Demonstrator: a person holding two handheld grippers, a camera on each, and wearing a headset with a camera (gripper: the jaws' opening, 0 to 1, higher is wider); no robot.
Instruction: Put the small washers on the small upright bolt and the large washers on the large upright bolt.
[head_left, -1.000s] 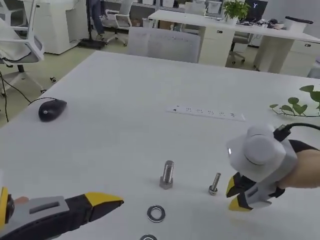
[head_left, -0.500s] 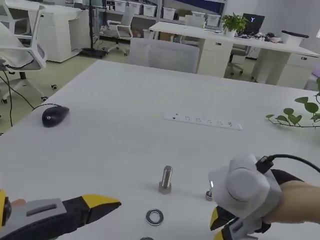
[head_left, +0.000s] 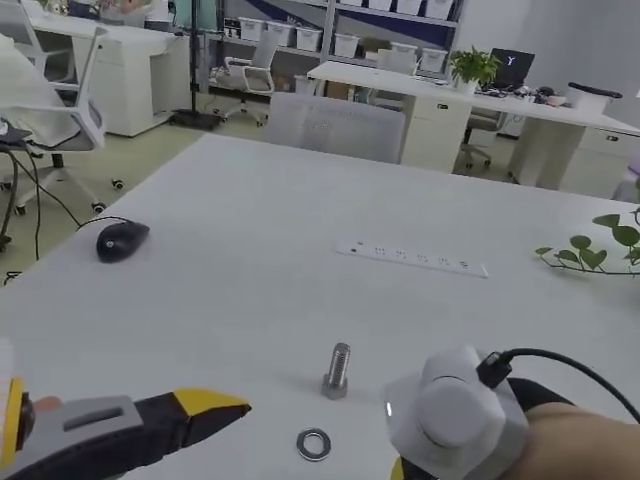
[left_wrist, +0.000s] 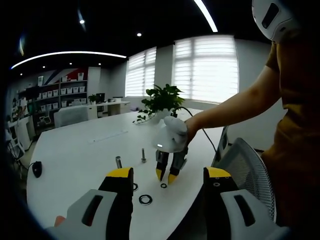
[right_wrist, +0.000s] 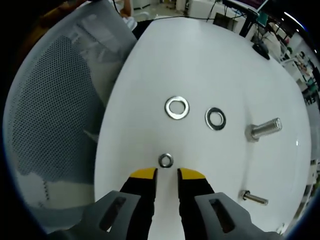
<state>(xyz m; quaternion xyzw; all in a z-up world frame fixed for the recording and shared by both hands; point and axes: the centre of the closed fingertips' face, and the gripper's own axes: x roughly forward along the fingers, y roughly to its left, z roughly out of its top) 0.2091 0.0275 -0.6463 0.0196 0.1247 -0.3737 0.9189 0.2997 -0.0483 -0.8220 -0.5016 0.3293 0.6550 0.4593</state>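
Above small washer (right_wrist: 165, 160), right tool (right_wrist: 166, 172) pointing down, slightly apart, left tool (left_wrist: 169, 173) wide apart

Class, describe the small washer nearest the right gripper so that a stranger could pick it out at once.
Find the edge of the white table that runs beside the grey mesh chair back. The small washer lies flat there, alone, just ahead of the yellow tips of the right gripper. It is plainly smaller than the two large washers, which lie side by side farther on.
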